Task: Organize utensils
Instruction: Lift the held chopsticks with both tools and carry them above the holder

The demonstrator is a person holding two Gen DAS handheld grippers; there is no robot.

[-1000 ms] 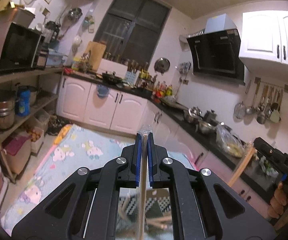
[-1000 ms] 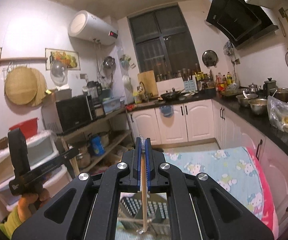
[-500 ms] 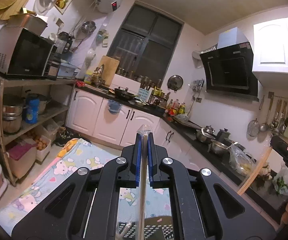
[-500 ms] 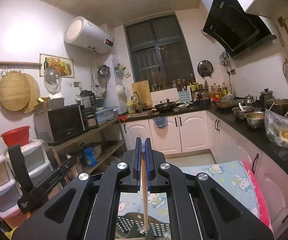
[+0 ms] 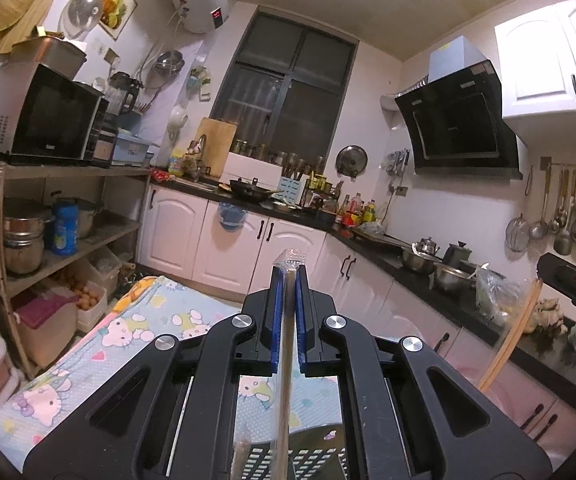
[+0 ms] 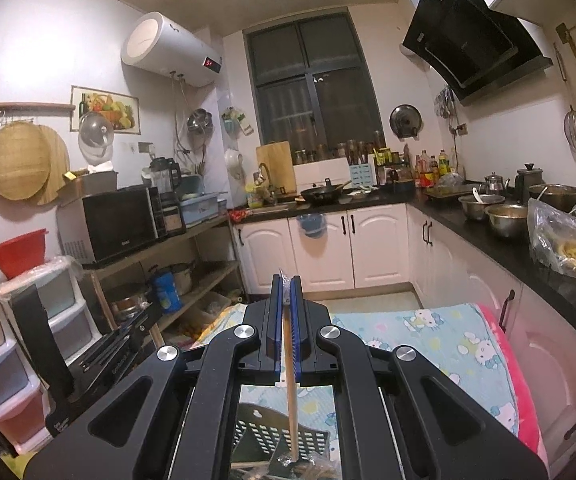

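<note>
My left gripper (image 5: pixel 288 276) is shut on a metal utensil in a clear plastic sleeve (image 5: pixel 284 380), whose handle runs down between the blue pads toward the camera. My right gripper (image 6: pixel 286 286) is shut on a wooden chopstick (image 6: pixel 291 384), also in a clear wrapper. Both point up and out across the kitchen. A perforated utensil basket (image 6: pixel 284 440) lies below the right gripper and also shows in the left wrist view (image 5: pixel 295 456). The right gripper and its wooden stick (image 5: pixel 511 336) show at the right edge of the left wrist view; the left gripper's body (image 6: pixel 88 356) shows at the left of the right wrist view.
A cartoon-print cloth (image 6: pixel 447 340) covers the surface below. Shelves with a microwave (image 6: pixel 112 220) stand on the left. A black counter with pots (image 6: pixel 503 216) and a plastic bag (image 6: pixel 567 240) runs along the right. White cabinets (image 6: pixel 319 248) stand at the back.
Both grippers have tilted upward and risen, so more wall and ceiling show and the basket sits lower in view. Both stay shut on their utensils.
</note>
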